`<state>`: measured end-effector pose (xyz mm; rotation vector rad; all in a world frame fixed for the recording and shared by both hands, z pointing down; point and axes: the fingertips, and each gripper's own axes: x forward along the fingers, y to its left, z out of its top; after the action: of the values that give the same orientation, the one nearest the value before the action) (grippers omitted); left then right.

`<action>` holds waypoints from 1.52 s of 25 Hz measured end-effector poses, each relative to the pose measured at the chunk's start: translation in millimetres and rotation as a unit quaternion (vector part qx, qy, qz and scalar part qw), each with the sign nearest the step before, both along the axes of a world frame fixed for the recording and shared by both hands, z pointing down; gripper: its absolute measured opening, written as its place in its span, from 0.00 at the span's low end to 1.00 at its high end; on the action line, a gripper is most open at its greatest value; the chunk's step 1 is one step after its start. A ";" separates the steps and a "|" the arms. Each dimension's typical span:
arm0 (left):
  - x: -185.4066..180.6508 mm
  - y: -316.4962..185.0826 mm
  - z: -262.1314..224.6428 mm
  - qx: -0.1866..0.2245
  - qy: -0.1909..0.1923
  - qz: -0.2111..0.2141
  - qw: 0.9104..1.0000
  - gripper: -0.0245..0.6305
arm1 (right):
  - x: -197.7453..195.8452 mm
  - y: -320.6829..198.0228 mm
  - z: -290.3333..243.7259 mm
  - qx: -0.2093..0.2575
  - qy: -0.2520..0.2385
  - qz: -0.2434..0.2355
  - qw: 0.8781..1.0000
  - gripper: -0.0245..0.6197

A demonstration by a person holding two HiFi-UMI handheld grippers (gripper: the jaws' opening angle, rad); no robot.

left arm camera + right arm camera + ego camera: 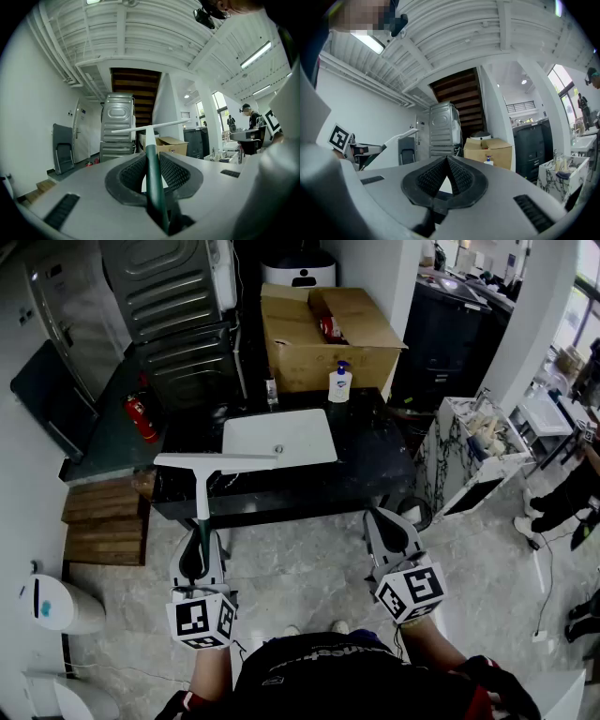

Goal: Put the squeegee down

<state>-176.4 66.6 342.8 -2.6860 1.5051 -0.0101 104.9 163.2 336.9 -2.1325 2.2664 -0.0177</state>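
The left gripper [198, 554], jaws clamped on the squeegee [203, 486] by its green handle, should probably go forward level and sink until the white blade lies flat on the dark tabletop [375, 460], beside the white basin [291, 442], before releasing. The handle runs out between the jaws, and the blade hangs ahead over the tabletop's near edge. The right gripper [393, 538] has its jaws together, empty.

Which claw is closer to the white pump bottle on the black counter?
Right. The right claw hangs just right of the pump bottle, before the counter; the left claw, gripping the squeegee, is far left.
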 end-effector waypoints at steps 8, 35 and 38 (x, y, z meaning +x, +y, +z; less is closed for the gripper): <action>2.4 2.1 -0.3 -0.006 0.007 0.000 1.000 0.19 | 0.9 1.5 -4.9 0.005 0.000 -0.006 1.000 0.10; 63.6 5.2 22.1 -0.018 -0.031 -0.053 0.998 0.19 | 72.6 -11.7 33.0 -0.018 -0.030 -0.066 0.997 0.10; 63.2 -22.5 28.6 -0.021 -0.030 -0.057 0.998 0.19 | 73.1 -38.2 38.6 -0.023 -0.028 -0.071 0.997 0.10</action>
<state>-113.2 44.1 371.4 -2.6028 1.6555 -0.1272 178.0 125.0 375.6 -1.9598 2.4035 -0.1321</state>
